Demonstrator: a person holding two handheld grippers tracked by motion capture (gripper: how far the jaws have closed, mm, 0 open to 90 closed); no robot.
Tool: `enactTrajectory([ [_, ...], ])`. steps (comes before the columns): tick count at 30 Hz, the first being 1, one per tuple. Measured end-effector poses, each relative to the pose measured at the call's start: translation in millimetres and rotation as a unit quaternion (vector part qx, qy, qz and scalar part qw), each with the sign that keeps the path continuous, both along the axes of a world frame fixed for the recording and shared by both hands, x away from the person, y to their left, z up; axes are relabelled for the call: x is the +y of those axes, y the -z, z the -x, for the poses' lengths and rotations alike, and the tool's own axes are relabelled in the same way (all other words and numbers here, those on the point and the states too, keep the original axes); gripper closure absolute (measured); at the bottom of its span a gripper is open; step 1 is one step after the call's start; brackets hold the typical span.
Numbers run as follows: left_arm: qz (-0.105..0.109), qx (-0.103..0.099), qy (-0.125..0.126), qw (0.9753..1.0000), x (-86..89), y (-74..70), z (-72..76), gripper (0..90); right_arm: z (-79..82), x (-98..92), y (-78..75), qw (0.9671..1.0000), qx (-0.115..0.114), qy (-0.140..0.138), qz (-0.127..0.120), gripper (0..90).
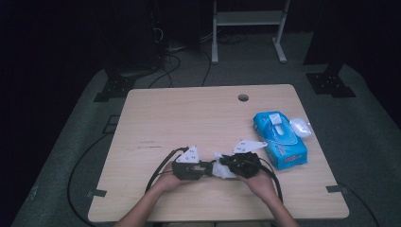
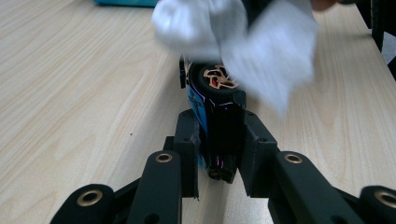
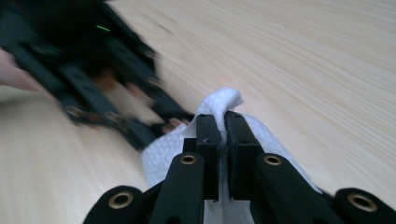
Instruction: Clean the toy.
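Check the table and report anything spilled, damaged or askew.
Nothing stands out. The left gripper clamps a black-and-blue toy car, the right gripper pinches a white wipe, and the blue wipes pack lies flat on the wooden table.

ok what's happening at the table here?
A person works two handheld grippers near the front edge of the table. The left gripper is clamped on a small black-and-blue toy car. The right gripper pinches a white wipe and holds it against the car, apparently wiping it. A blue wipes pack lies to the right.
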State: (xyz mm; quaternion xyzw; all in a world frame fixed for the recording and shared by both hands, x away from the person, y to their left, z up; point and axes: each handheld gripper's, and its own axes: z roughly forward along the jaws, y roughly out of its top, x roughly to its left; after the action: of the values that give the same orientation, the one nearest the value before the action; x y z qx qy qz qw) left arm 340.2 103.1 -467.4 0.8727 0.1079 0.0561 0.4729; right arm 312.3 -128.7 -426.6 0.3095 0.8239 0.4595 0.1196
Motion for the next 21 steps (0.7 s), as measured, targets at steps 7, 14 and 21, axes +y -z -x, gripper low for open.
enactTrajectory([
  [7,0.001,0.0,0.0,1.0,2.6,0.2,-0.3,72.0,-1.4,8.1,0.3,0.9998,-0.007,-0.01,0.016,84.9],
  [14,0.0,-0.001,0.001,1.0,1.7,-0.2,-0.7,72.0,-3.2,-23.9,-0.4,0.999,-0.002,0.039,0.019,84.9],
  [21,0.002,0.004,-0.001,1.0,6.2,-0.2,-1.4,72.0,-1.7,11.8,0.1,0.9998,-0.008,-0.01,0.018,84.9],
])
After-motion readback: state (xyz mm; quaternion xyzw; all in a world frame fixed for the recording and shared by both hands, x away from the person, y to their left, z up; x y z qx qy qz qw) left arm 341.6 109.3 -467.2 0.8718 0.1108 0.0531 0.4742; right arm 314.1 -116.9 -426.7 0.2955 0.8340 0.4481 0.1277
